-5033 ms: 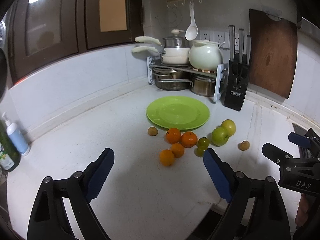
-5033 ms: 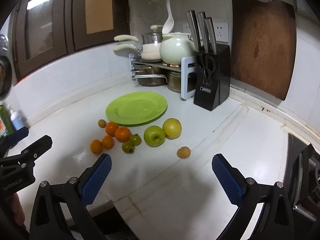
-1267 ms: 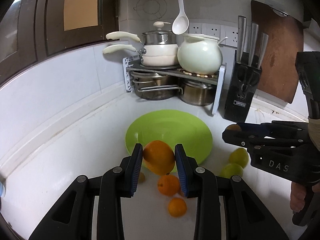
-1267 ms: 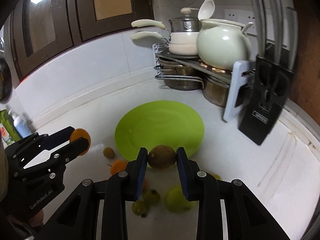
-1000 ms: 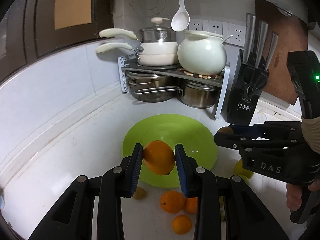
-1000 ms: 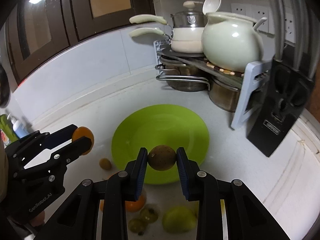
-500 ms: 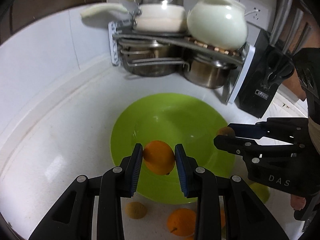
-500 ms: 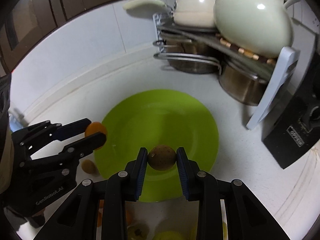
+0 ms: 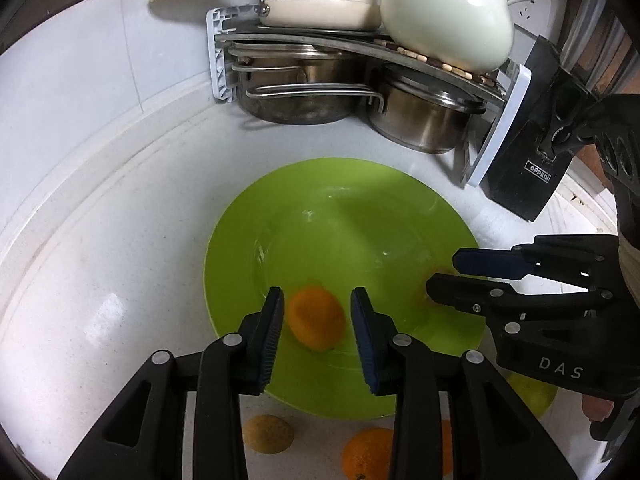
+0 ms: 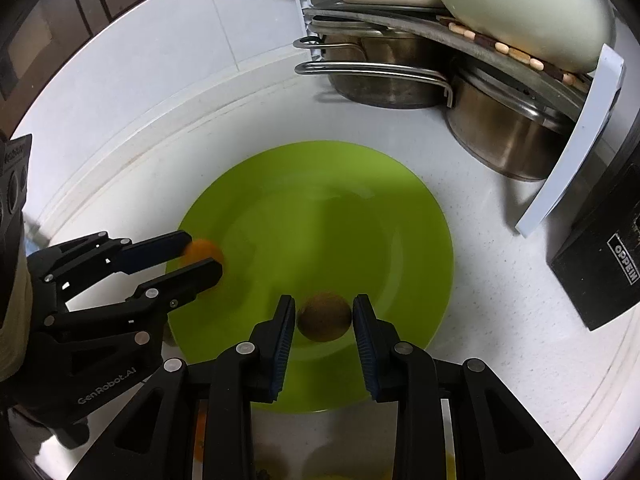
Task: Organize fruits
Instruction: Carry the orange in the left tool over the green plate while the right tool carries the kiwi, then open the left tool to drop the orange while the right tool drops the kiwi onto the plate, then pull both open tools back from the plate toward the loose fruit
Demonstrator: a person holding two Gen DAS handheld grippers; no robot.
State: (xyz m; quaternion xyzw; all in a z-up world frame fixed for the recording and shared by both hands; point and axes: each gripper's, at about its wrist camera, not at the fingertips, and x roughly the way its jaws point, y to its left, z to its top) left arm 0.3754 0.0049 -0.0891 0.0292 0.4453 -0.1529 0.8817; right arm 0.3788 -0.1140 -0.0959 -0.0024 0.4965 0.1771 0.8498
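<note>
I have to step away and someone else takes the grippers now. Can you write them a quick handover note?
Left gripper: jaws opening, orange between them with gaps at both pads, over the green plate.
Right gripper: jaws opening around the small brown fruit, over the plate's near side.
Done: both fruits brought to the plate.
Left: finish the releases, then fetch the oranges and other fruit on the counter before the plate.

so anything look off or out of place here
Nothing stands out. The left gripper is opening around an orange over the green plate, and the right gripper has a brown fruit between its pads. The pots on the rack sit level; nothing has spilled.
</note>
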